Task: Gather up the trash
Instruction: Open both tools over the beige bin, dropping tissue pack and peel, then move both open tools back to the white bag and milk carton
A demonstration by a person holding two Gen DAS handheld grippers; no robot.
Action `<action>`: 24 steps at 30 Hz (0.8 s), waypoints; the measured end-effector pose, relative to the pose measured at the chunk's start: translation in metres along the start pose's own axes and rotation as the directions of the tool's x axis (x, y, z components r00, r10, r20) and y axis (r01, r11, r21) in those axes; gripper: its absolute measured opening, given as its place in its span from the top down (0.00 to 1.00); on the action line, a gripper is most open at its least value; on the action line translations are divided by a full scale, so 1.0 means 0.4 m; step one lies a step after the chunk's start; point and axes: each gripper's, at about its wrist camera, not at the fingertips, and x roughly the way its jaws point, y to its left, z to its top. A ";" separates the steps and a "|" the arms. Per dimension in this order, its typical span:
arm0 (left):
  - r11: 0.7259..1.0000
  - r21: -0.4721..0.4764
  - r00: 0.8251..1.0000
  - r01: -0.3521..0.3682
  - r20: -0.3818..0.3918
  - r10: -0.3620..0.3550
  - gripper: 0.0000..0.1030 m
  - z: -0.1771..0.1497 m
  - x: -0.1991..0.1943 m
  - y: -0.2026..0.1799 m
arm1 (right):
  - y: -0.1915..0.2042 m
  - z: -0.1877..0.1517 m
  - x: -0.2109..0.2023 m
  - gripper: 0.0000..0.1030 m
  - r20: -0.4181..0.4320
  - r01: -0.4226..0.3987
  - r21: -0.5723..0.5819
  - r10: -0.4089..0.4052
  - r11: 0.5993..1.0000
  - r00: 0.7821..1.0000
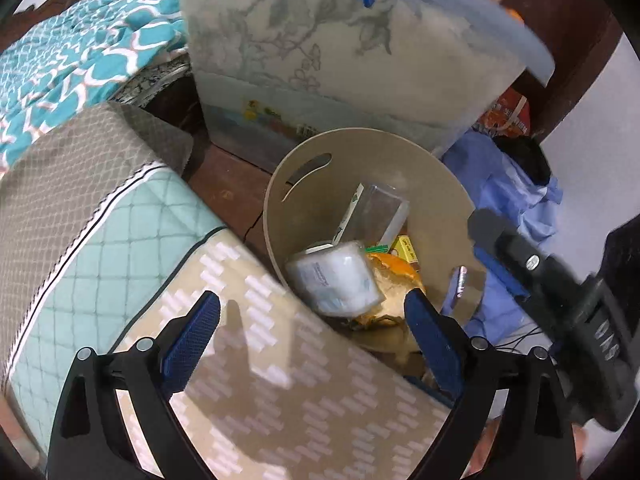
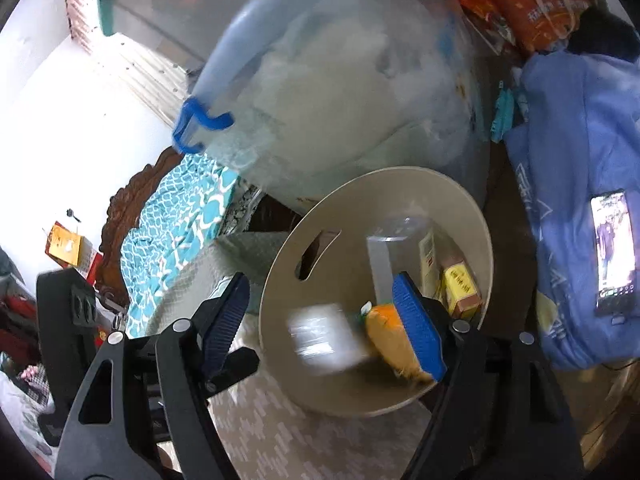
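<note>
A: Both sets of tongs are over the bin. The left gripper (image 1: 314,332) stands wide, blue pads well apart, nothing pressed between them.

B: And the right gripper (image 2: 338,320)?

A: Also spread wide. In the right wrist view a white plastic packet (image 2: 320,336) sits blurred between the fingers, but neither pad touches it. It is inside the bin's mouth.

B: So the trash is where?

A: In the beige bin (image 1: 440,176). From the left wrist view the white plastic packet (image 1: 338,276) lies on top of the heap, an orange peel (image 1: 394,266) just beside it on the right. Behind them stand a clear plastic box (image 1: 386,208), a small yellow carton (image 1: 406,248) and a white-and-green carton (image 1: 352,210), leaning against the far wall.

B: I see the left gripper's right pad low over the near rim.

A: Yes, near the peel; I cannot tell whether it touches. The other gripper's black body (image 1: 560,280) crosses the right side of that view.

B: What's around the bin?

A: A quilted mattress edge (image 1: 100,232) with a patterned beige cover (image 1: 280,380) presses up against its left side. Behind the bin stands a translucent storage box (image 1: 340,60) with blue latches. A teal-and-white blanket (image 1: 80,68) lies on the bed at upper left.

B: And to the right?

A: A blue fabric bundle (image 2: 580,160) beside the bin, with a lit phone (image 2: 614,248) lying on it. Orange packaging (image 2: 540,12) sits further back.
</note>
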 end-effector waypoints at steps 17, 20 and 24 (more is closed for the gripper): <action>0.997 -0.040 0.983 -0.064 0.170 0.070 0.13 -0.433 -0.414 0.175 | 0.192 -0.290 -0.032 0.30 -0.157 -0.113 -0.064 0.102 0.991 0.982; 0.995 -0.080 0.973 -0.067 0.215 0.082 0.13 -0.528 -0.511 0.229 | 0.246 -0.351 -0.013 0.37 -0.228 -0.136 -0.116 0.107 0.984 0.968; 0.970 -0.222 0.945 -0.097 0.287 0.160 0.13 -0.647 -0.653 0.346 | 0.346 -0.453 0.027 0.40 -0.366 -0.210 -0.190 0.129 0.959 0.922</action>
